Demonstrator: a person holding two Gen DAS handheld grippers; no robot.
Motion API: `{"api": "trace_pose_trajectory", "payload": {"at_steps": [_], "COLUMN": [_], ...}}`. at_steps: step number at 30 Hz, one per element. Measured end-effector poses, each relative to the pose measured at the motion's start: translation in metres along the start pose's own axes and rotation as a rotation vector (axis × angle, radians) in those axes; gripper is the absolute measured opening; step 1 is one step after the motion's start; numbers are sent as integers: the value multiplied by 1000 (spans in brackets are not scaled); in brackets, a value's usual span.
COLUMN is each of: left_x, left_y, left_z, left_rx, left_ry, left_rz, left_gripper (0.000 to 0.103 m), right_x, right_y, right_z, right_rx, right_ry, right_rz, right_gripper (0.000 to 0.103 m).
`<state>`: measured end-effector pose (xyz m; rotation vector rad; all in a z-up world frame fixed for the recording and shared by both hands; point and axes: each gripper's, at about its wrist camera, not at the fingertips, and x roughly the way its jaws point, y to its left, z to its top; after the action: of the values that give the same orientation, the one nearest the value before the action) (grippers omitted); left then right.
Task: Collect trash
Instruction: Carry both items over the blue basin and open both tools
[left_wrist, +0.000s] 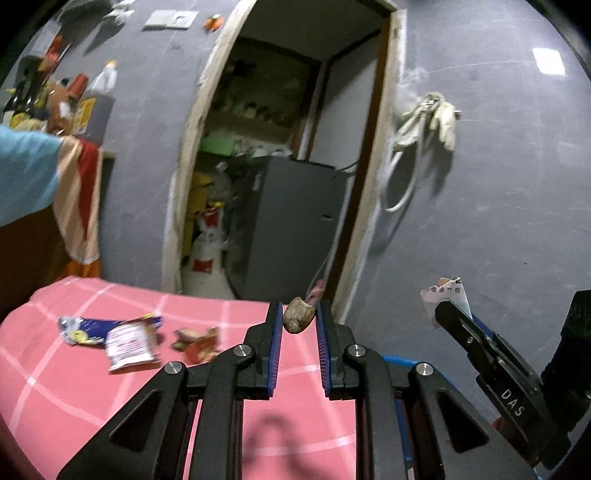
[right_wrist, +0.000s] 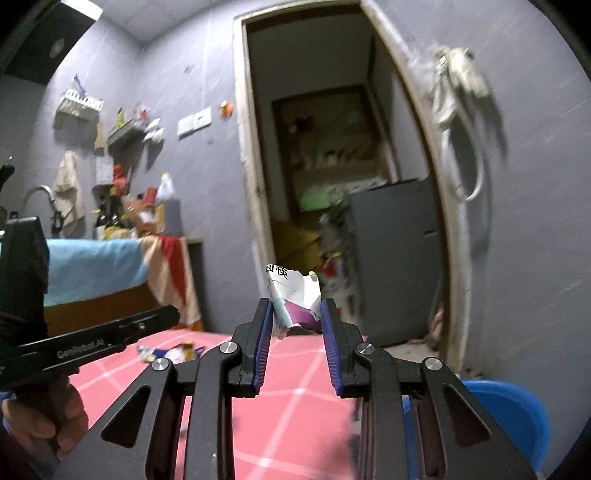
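Note:
My left gripper (left_wrist: 298, 318) is shut on a small brown lump of trash (left_wrist: 298, 315), held above the pink checked table (left_wrist: 74, 387). My right gripper (right_wrist: 296, 314) is shut on a crumpled white and purple paper wrapper (right_wrist: 295, 299), also held in the air; this gripper and its wrapper (left_wrist: 448, 295) show at the right of the left wrist view. More trash lies on the table: a blue and white snack wrapper (left_wrist: 110, 336) and a brown and red scrap (left_wrist: 197, 343). These wrappers (right_wrist: 170, 352) show small in the right wrist view.
A blue bin (right_wrist: 513, 413) stands below the table's right edge; its rim (left_wrist: 402, 360) shows behind my left gripper. Ahead is a grey wall with an open doorway (left_wrist: 295, 147) and a dark fridge (left_wrist: 295, 229). A cluttered counter with cloths (right_wrist: 110, 258) stands at the left.

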<state>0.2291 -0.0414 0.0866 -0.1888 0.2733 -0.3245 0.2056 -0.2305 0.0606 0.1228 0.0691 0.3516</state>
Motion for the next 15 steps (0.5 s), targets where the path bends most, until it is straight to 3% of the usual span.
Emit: {"api": "trace_pose_trajectory", "payload": {"at_steps": [7, 15], "left_x": [19, 55], "left_y": [-41, -74], "left_z": [-3, -14], "left_rx": [26, 23], "left_ry": [11, 100], "left_rz": [-84, -149], "left_gripper": [15, 15], "right_x": [-25, -34], "right_y": [-28, -65], "right_z": [4, -4], "right_rx": [12, 62], "right_ry": [-39, 9], "right_rz": [-114, -222], "right_gripper": [25, 25]}}
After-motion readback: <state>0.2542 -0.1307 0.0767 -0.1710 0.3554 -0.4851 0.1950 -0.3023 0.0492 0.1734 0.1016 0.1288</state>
